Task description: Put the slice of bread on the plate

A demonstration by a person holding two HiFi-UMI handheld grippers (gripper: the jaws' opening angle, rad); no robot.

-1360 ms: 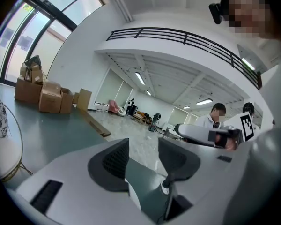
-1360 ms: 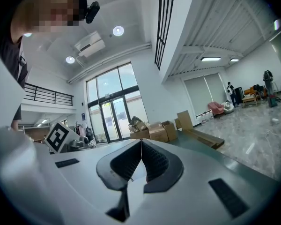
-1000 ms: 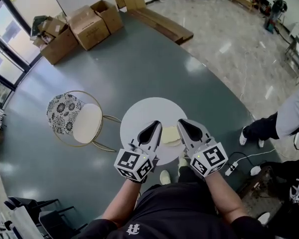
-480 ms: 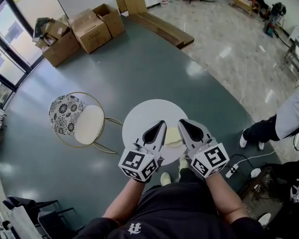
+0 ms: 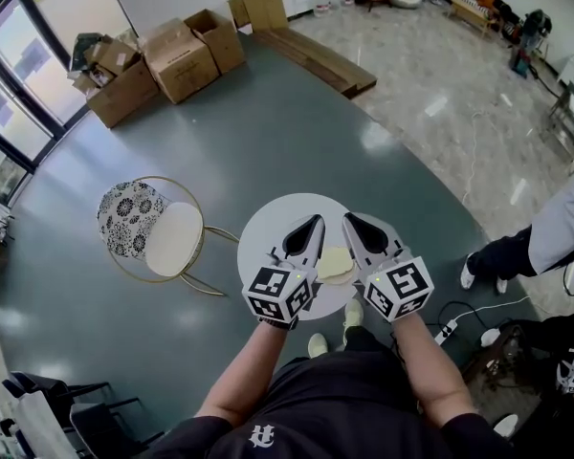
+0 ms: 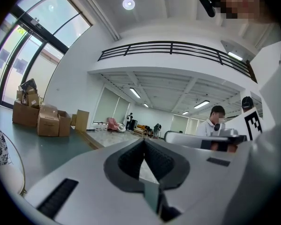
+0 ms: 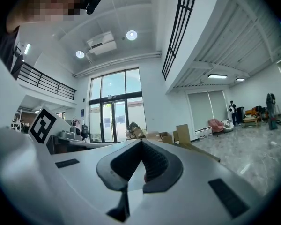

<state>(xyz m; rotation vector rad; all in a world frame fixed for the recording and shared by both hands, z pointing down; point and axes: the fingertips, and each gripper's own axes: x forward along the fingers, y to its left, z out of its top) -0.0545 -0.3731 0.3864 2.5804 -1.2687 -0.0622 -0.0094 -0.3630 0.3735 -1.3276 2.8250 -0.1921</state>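
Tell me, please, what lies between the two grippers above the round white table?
A slice of bread lies between the left gripper and the right gripper; the head view shows it.

Left gripper (image 5: 316, 222) displaced to the right and farther across the round surface (image 5: 268, 226), now closer to the right gripper (image 5: 348, 219) than a second earlier; more of the slice of bread (image 5: 337, 265) is exposed in the gap between the two grippers
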